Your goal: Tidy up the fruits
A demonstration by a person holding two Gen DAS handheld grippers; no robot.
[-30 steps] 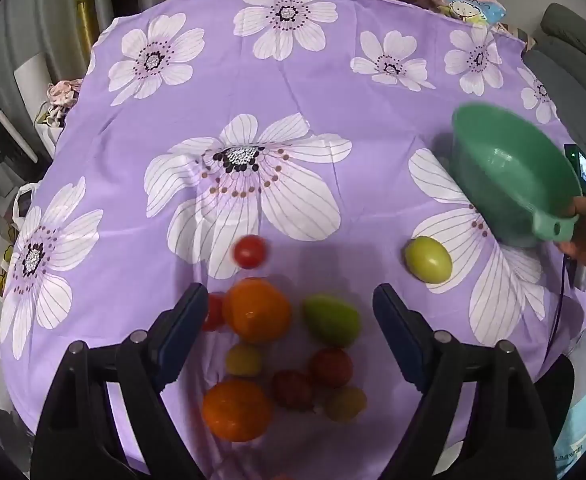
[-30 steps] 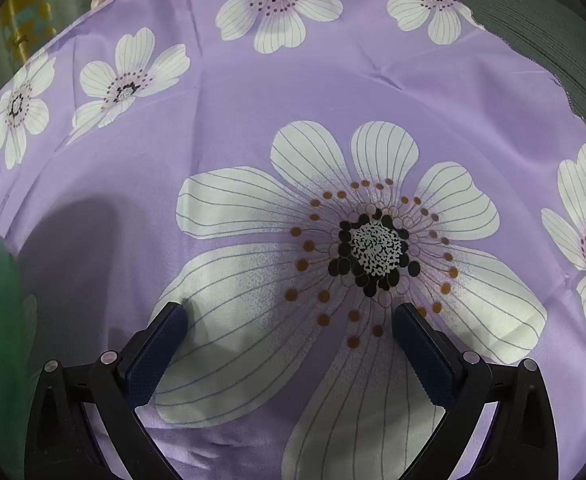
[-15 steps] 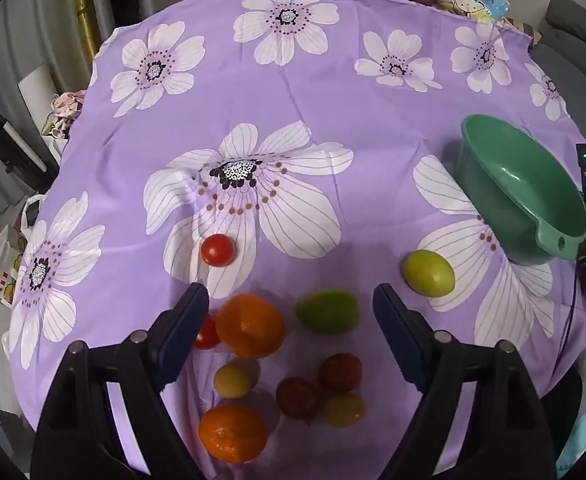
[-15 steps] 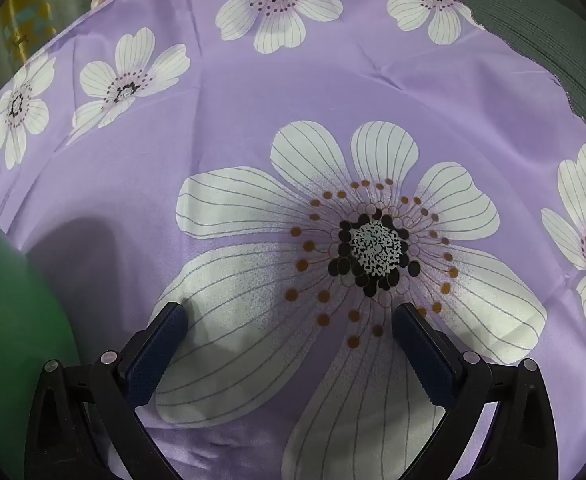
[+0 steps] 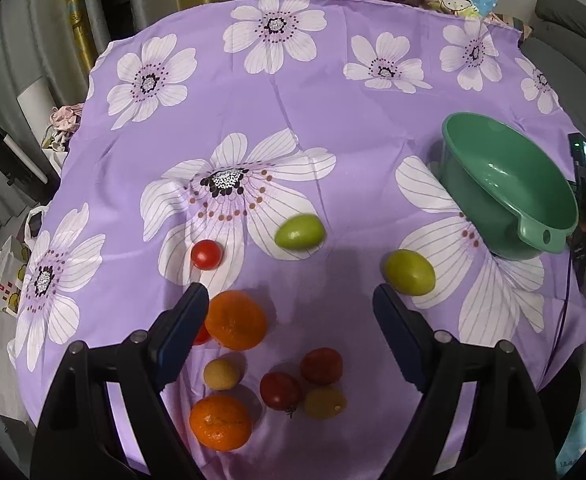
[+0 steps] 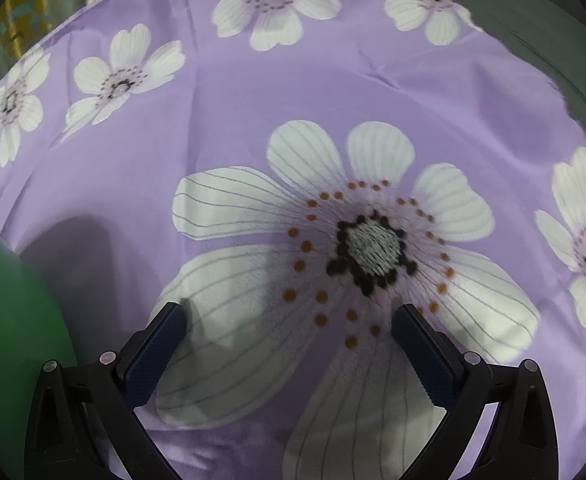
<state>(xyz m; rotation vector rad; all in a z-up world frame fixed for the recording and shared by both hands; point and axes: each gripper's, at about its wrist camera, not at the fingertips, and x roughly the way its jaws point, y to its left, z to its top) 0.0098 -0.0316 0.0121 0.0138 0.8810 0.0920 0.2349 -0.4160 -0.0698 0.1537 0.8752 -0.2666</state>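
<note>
The left claw (image 5: 287, 300) stands wide and empty above the fruit cluster. The green fruit (image 5: 299, 231) lies just ahead of it, long axis crosswise, left of the green bowl (image 5: 505, 184). The right claw (image 6: 289, 320), also wide, holds nothing beside that bowl.

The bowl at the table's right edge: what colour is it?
Green; the bowl shows best in the left wrist view.

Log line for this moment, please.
left gripper: open, above fruit pile | right gripper: open, over cloth | green bowl: empty | fruits: all on cloth
</note>
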